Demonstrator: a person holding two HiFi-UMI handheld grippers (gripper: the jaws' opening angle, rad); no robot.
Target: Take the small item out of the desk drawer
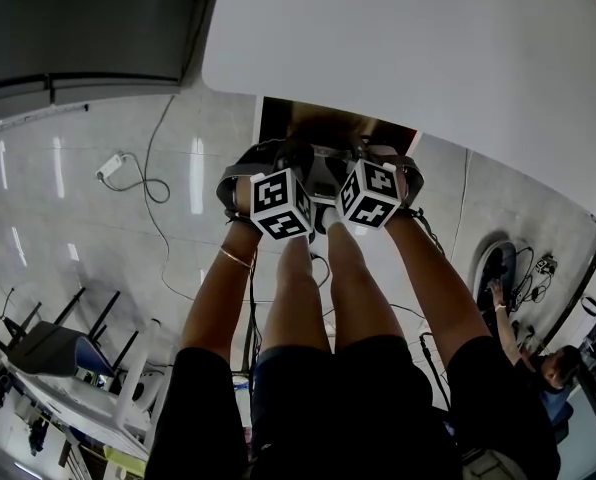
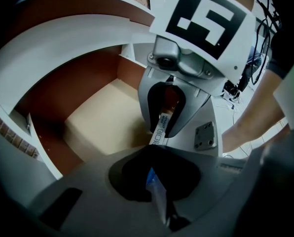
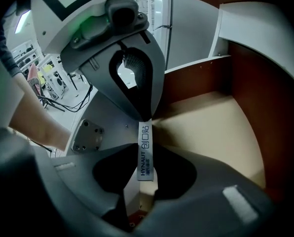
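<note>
The small item is a narrow white plaster strip (image 3: 145, 154) with dark print, held above the open desk drawer (image 1: 323, 126). In the right gripper view my right gripper (image 3: 146, 143) is shut on the strip, which runs on back between its fingers. My left gripper (image 3: 146, 120) pinches the strip's far end just beyond. In the left gripper view the strip (image 2: 160, 129) sticks out of the right gripper (image 2: 162, 134) and reaches my left gripper (image 2: 154, 148), which is shut on it. The head view shows both marker cubes (image 1: 281, 204) (image 1: 369, 192) side by side over the drawer, fingertips hidden.
The drawer has brown walls and a bare beige floor (image 2: 105, 120). The white desk top (image 1: 408, 58) overhangs it. On the tiled floor lie a power strip (image 1: 110, 166) and cables. Another person (image 1: 538, 368) crouches at the lower right. Dark frames (image 1: 48, 348) stand at the lower left.
</note>
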